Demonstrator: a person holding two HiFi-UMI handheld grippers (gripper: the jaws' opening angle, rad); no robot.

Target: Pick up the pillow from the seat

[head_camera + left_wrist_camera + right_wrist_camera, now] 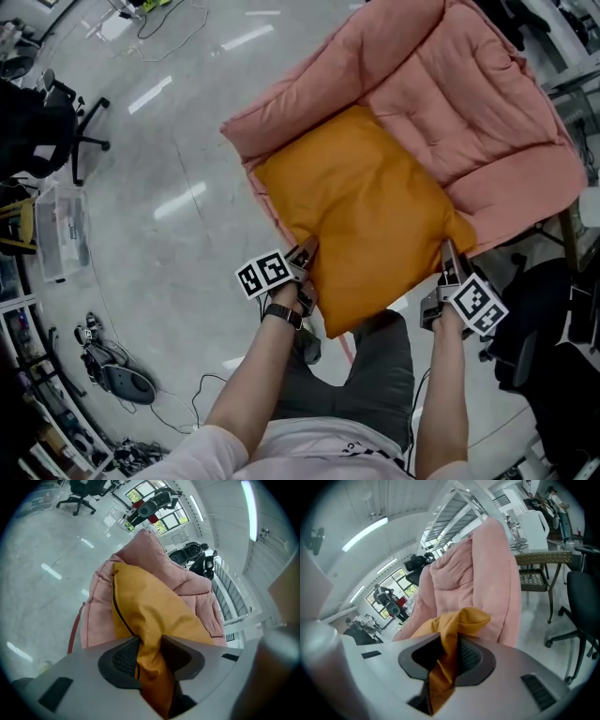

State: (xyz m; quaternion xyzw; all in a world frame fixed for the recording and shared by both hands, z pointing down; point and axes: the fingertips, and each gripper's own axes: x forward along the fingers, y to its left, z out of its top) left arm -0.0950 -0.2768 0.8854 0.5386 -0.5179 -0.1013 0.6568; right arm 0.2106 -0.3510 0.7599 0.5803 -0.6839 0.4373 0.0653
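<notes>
Both the left gripper [307, 251] and right gripper [447, 255] pinch corners of the orange pillow [366, 216]

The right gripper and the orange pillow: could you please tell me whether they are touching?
Touching. The right gripper view shows the right gripper shut on a bunched corner of the orange pillow, with the fabric pinched between its two pads.

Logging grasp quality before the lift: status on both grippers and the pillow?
Left gripper and right gripper shut on pillow, near edge. Pillow resting on pink seat. Nothing in the way.
</notes>
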